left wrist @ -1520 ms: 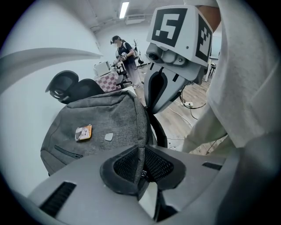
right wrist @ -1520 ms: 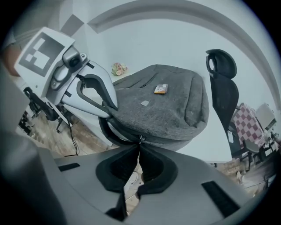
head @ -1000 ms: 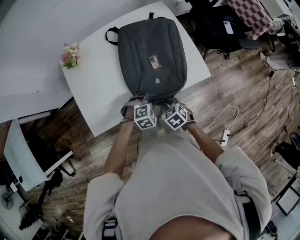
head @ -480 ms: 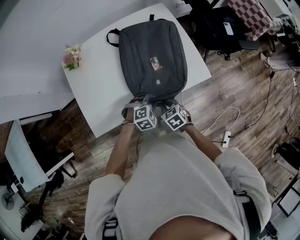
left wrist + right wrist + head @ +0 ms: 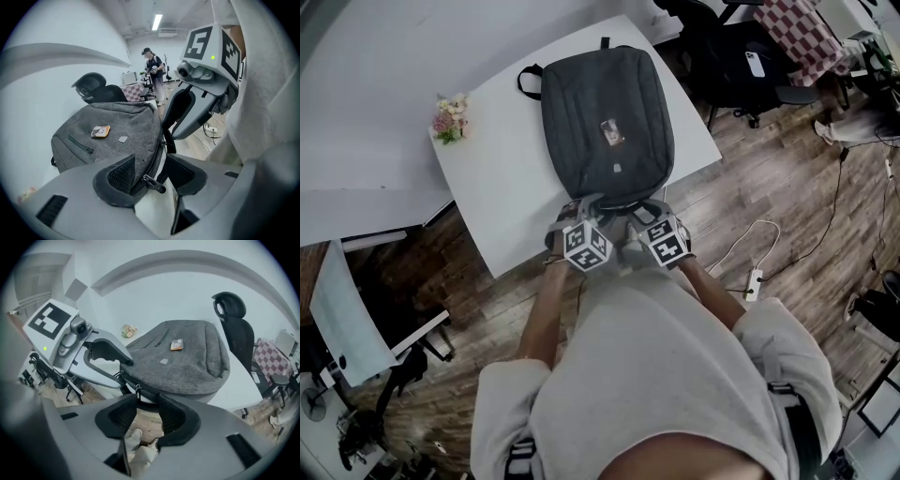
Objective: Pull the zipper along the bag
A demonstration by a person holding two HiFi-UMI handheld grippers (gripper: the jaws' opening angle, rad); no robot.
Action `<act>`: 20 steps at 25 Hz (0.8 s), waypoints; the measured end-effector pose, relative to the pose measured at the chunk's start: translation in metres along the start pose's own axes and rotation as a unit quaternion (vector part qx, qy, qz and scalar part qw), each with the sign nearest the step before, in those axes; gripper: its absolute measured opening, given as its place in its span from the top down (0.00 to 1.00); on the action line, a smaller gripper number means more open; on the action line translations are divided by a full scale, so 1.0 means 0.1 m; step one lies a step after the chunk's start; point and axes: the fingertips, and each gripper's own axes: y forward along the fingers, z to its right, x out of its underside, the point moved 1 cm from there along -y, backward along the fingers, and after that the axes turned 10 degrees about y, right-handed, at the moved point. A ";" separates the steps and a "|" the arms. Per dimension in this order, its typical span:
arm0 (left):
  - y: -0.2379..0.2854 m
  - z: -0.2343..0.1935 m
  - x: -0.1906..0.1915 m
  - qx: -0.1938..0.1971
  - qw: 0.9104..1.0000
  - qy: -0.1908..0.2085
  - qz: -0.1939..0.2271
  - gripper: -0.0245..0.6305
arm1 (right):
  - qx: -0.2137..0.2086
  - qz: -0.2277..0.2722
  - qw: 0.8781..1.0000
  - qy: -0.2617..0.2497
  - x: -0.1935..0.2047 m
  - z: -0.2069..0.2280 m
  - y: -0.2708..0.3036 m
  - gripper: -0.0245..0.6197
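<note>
A dark grey backpack [image 5: 607, 112] lies flat on the white table [image 5: 506, 178], its zippered end at the near edge. Both grippers sit side by side at that end. My left gripper [image 5: 578, 214] is opening: the bag's edge and a metal zipper pull [image 5: 153, 183] lie between its pads, with a gap on the right side. My right gripper [image 5: 649, 211] is opening too; a second small zipper pull [image 5: 138, 391] hangs at its tips [image 5: 146, 404], and the pads stand apart from it. Each gripper view shows the other gripper close by.
A small bunch of flowers [image 5: 448, 116] stands at the table's left corner. Black office chairs [image 5: 741, 56] are at the far right. A power strip with a cable [image 5: 752, 274] lies on the wood floor. A person [image 5: 152, 61] stands far back.
Both marker cubes have drawn back a little toward the person's body, and the right one has shifted right, so the two stand further apart. The bag has stayed put.
</note>
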 end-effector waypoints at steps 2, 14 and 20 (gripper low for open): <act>-0.07 -0.06 -0.01 -0.021 0.999 -0.040 0.016 0.62 | 0.007 0.022 1.000 0.009 -0.10 0.04 -0.08 0.72; -0.81 -0.88 -0.22 -0.198 0.936 -0.255 0.140 0.73 | 0.039 0.178 0.983 0.019 -1.15 0.18 -0.51 0.82; -1.28 -1.34 -0.38 -0.274 0.909 -0.255 0.184 0.85 | 0.048 0.239 0.970 -0.007 -1.73 0.18 -0.77 0.86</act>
